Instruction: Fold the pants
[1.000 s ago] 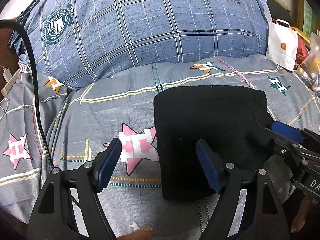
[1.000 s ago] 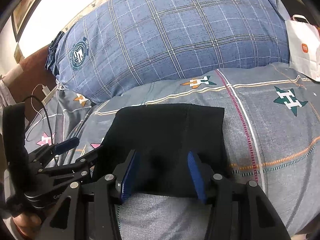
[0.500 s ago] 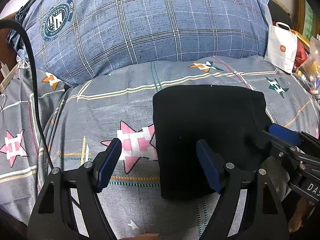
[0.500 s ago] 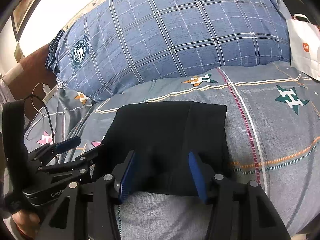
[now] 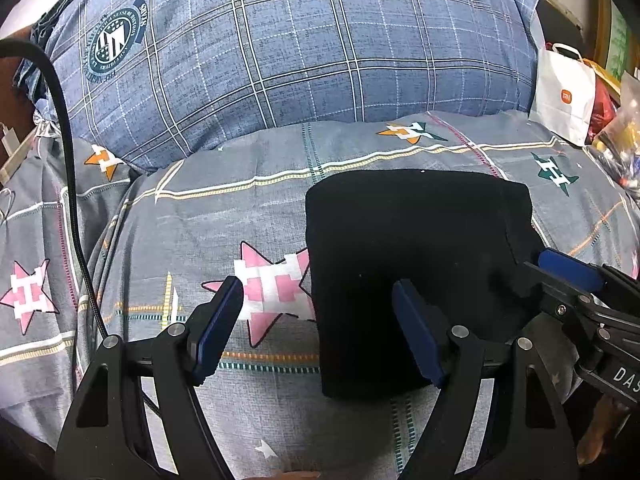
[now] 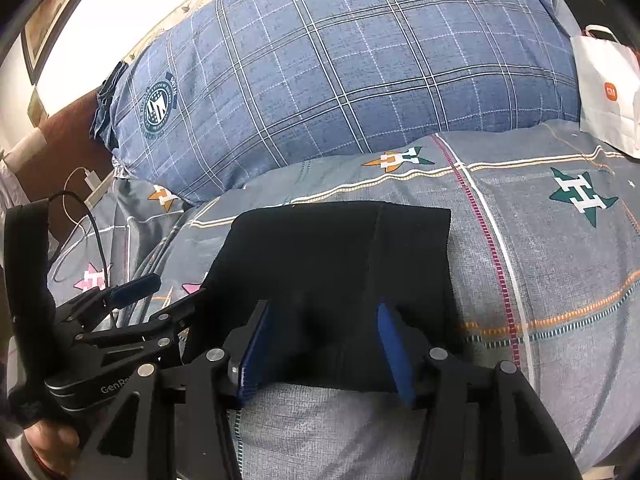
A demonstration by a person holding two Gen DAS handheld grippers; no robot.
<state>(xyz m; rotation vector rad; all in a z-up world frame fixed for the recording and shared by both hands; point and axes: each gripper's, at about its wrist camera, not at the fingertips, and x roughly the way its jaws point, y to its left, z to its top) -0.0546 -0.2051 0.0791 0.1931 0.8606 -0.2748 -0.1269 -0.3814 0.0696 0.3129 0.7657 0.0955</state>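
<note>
Where legible, "DAS" on right hand-held gripper (image 5: pixel 572 276), pants (image 5: pixel 416 256) folded

pants (image 5: pixel 416 248): matt black cloth
bedsheet (image 5: pixel 240 216): printed grey woven cloth
pillow (image 6: pixel 340 80): blue checked cloth
bag (image 6: pixel 608 92): smooth white paper

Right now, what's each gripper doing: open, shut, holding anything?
Left gripper: open, holding nothing, at the left edge of the folded black pants.
Right gripper: open, empty, over the pants' near edge.
</note>
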